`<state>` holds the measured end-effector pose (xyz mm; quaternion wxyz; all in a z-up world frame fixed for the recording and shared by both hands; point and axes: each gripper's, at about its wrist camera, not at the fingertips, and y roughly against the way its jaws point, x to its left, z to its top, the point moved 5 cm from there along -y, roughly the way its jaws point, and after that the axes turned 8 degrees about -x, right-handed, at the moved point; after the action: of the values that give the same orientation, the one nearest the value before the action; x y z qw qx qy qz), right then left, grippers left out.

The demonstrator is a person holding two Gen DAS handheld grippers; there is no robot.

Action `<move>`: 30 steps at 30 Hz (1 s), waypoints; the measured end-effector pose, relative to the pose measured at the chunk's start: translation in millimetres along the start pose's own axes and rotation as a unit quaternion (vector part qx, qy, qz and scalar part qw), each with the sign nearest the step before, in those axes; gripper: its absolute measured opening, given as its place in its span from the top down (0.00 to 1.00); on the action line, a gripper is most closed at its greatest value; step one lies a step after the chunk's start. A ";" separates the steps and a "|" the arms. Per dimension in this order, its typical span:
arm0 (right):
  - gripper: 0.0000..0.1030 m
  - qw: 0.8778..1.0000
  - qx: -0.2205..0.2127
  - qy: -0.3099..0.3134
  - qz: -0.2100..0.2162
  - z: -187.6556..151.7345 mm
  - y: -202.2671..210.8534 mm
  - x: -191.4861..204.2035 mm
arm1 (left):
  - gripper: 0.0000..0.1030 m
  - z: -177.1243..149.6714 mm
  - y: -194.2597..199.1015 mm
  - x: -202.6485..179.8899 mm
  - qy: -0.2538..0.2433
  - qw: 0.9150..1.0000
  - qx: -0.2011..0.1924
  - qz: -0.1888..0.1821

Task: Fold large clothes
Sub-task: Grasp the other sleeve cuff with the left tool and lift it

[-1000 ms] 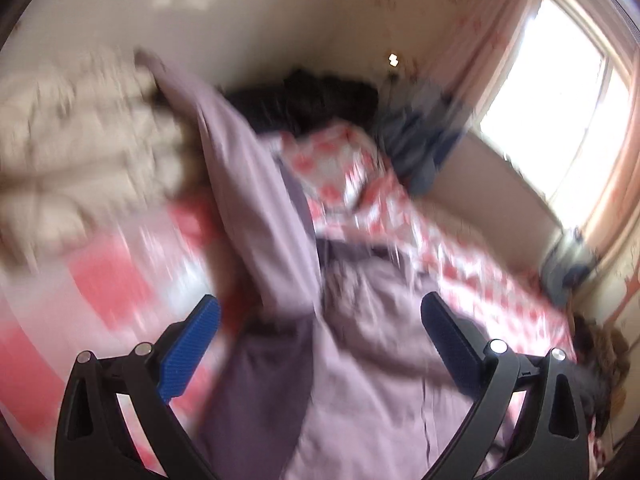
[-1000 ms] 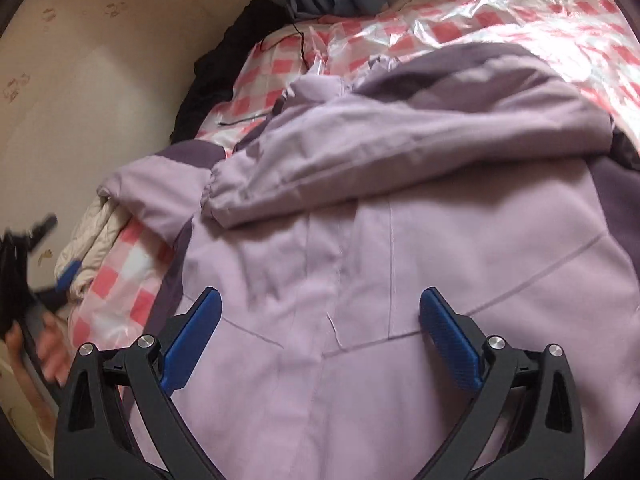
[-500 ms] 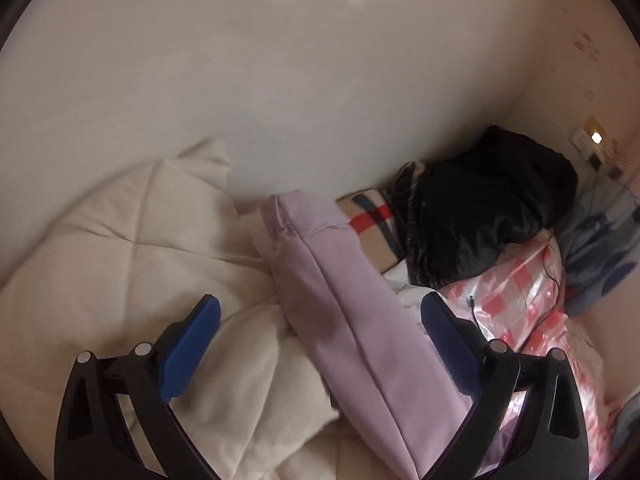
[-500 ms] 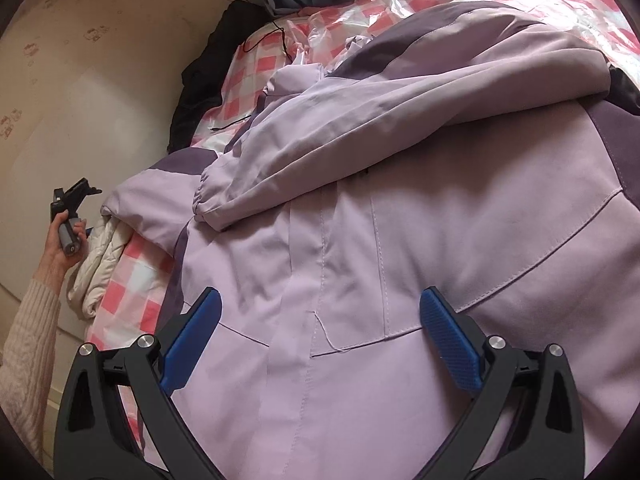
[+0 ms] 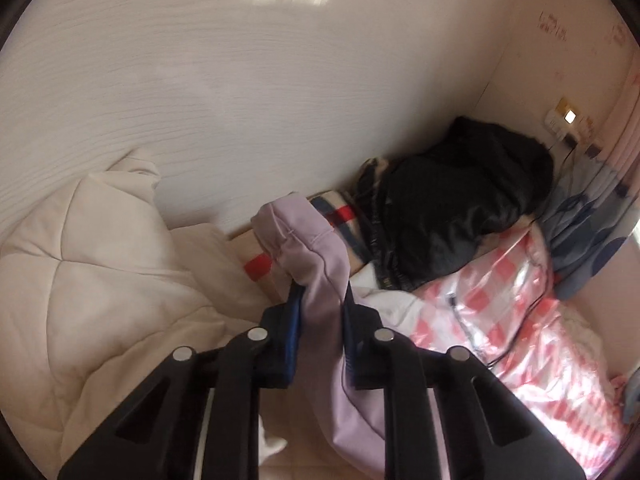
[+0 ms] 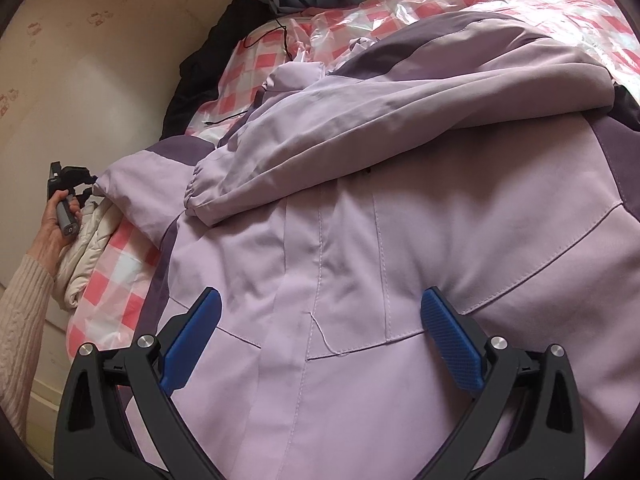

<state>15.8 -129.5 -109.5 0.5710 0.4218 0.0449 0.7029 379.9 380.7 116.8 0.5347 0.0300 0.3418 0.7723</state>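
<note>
A large lilac jacket (image 6: 440, 208) with darker purple panels lies spread on the bed. One sleeve (image 6: 360, 120) is folded across its body. The other sleeve (image 5: 296, 228) reaches out toward the wall, its cuff resting on a plaid blanket. My left gripper (image 5: 320, 292) is closing its jaws on this sleeve just behind the cuff, and the blue pads (image 5: 294, 320) press the fabric. In the right wrist view a hand holds the left gripper (image 6: 70, 184) at the bed's left edge. My right gripper (image 6: 320, 300) hovers open over the jacket's lower body with nothing between its fingers.
A cream quilt (image 5: 100, 280) is bunched against the pale wall (image 5: 240, 80). A black garment (image 5: 460, 216) lies on a plaid blanket (image 5: 340, 216) beside it. The pink checked bed cover (image 5: 520, 312) is under plastic, with a thin black cable (image 6: 260, 40) across it. A blue cloth (image 5: 580, 224) sits in the corner.
My left gripper swung from over the jacket to the outstretched sleeve near the wall, then shut on it behind the cuff. The right gripper stayed open over the jacket.
</note>
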 end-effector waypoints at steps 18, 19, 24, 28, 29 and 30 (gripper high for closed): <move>0.06 1.000 -0.017 -0.011 -0.011 21.4 14.5 9.5 | 0.86 -7.4 207.8 -217.0 -0.048 0.925 -0.070 -0.371; 0.06 1.000 -0.022 -0.017 -0.008 24.6 17.4 8.9 | 0.85 -17.7 215.5 -235.6 -0.059 0.919 -0.065 -0.386; 0.06 0.996 -0.056 -0.062 0.007 43.2 38.0 -4.6 | 0.85 -92.4 240.0 -321.7 -0.111 0.888 -0.019 -0.446; 0.06 0.989 -0.103 -0.109 0.011 63.1 61.8 -25.9 | 0.86 -167.1 245.1 -375.5 -0.150 0.864 0.028 -0.480; 0.06 0.986 -0.115 -0.123 0.014 67.4 68.2 -32.6 | 0.86 -185.5 245.8 -384.8 -0.159 0.858 0.040 -0.486; 0.06 0.982 -0.128 -0.139 0.015 71.7 75.1 -40.1 | 0.86 -207.4 246.6 -396.3 -0.167 0.852 0.054 -0.493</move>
<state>4.2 -219.1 -44.5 0.6101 0.4392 -0.1318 0.6462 264.9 -105.5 222.8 0.8916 0.0147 0.2589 0.3712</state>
